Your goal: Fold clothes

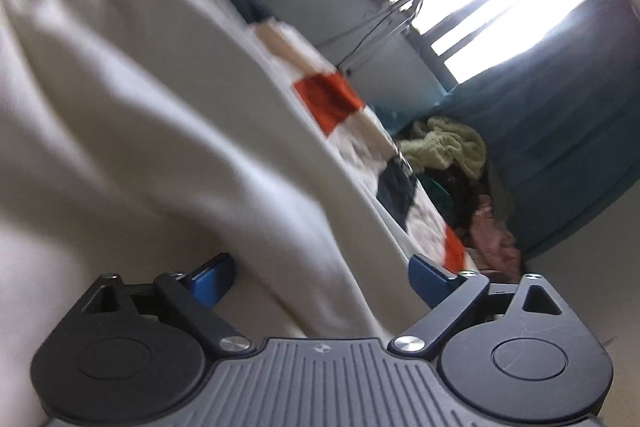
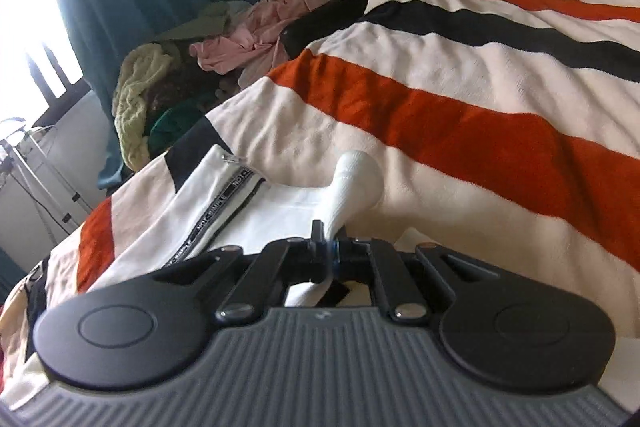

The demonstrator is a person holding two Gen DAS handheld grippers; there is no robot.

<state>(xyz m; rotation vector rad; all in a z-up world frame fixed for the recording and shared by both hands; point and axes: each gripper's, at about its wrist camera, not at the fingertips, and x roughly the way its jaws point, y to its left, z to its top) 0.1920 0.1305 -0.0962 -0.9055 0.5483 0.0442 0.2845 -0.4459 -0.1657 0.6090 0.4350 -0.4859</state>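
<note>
Two grippers: our right gripper (image 2: 334,251) pinches a white garment (image 2: 352,183), its fold running straight ahead. Our left gripper (image 1: 320,279) gapes wide around cream fabric (image 1: 160,131)

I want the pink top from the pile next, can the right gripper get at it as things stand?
Probably not yet. The right gripper is shut on a white garment, so it would have to let go first. The pink top lies uncovered on the pile beyond the striped blanket.

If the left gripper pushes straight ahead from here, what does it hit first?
Most likely the cream-white garment: its fabric already runs between the open left gripper fingers and fills the path ahead. The view is blurred, so depth is uncertain. The striped blanket lies beyond.
</note>
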